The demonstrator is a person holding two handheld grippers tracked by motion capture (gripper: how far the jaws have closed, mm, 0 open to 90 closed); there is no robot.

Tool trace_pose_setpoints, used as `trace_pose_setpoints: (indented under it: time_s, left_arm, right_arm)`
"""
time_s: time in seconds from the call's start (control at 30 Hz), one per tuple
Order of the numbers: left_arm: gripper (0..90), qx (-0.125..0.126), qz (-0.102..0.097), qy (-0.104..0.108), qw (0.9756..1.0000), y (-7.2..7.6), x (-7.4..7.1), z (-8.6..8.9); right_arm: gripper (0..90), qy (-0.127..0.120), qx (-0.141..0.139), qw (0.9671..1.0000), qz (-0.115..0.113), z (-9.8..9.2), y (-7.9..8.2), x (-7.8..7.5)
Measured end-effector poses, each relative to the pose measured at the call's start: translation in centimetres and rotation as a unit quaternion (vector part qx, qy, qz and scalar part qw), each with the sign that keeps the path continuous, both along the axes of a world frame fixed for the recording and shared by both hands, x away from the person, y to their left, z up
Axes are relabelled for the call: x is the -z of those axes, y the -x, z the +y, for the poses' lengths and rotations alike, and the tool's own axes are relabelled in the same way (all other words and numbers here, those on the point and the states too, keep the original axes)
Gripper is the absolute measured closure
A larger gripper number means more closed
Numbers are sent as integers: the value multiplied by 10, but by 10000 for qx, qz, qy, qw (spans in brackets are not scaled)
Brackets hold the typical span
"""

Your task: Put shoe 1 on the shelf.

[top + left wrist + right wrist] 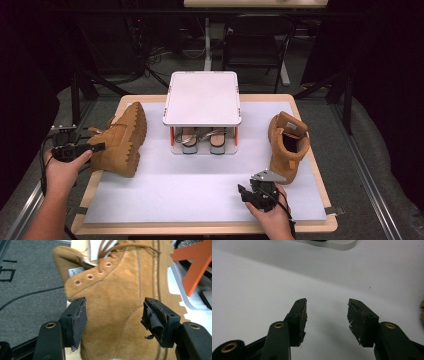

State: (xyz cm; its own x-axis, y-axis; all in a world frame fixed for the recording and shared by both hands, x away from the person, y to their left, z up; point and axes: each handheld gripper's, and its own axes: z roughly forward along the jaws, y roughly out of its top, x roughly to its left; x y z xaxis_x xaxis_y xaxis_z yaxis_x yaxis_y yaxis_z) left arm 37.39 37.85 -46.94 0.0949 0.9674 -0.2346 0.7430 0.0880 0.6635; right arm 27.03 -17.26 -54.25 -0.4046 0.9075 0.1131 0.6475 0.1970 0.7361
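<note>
A tan suede boot [122, 140] lies on its side at the left edge of the white mat, sole turned toward the rack. My left gripper [97, 147] sits just left of it, at its ankle. In the left gripper view the jaws [115, 312] stand wide apart and the boot's side [117, 290] lies between and beyond them, the pads clear of the suede. A second tan boot [287, 145] stands upright at the right. My right gripper [243, 192] hovers open near the front edge, with only bare mat between its jaws [327, 312].
A small white rack [202, 97] with orange legs stands at the back middle, a pair of grey sandals [202, 141] on its lower shelf. The white mat [190, 190] covers a wooden table. Grey carpet [25, 277] lies left of the table. A dark chair [255, 45] stands behind.
</note>
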Motion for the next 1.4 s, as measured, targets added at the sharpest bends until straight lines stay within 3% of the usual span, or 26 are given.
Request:
trace_pose_setpoints:
  time_s: [0.1,0.3,0.47,0.53,0.6,0.8,1.03,1.2,1.4]
  left_arm:
    - [356,-44,17,128,9999,-1,3,4]
    - [357,-83,4,147,9999,-2,3,9]
    - [358,-94,214,166,9996,-3,10,13]
    - [392,-37,279,264,9993,-3,14,13]
    - [419,-94,209,319,9992,-2,15,12]
    - [457,-31,292,151,9995,-3,6,7]
    - [558,-16,184,163,9997,0,-6,1]
    - [569,74,183,-26,9998,-2,-12,-5]
    - [595,136,106,-41,9998,0,-19,-11]
  right_arm:
    - [493,-3,0,10000,6,0,0,0]
    - [491,15,-22,10000,3,2,0,0]
    - [489,5,-32,10000,-2,1,0,0]
    - [488,14,-30,10000,3,1,0,0]
    - [488,21,-33,10000,2,1,0,0]
    - [487,9,-30,10000,7,2,0,0]
    - [488,0,-28,10000,-4,2,-1,0]
    - [485,-29,-19,10000,-26,2,-1,1]
    - [480,-44,-36,10000,-6,2,-1,1]
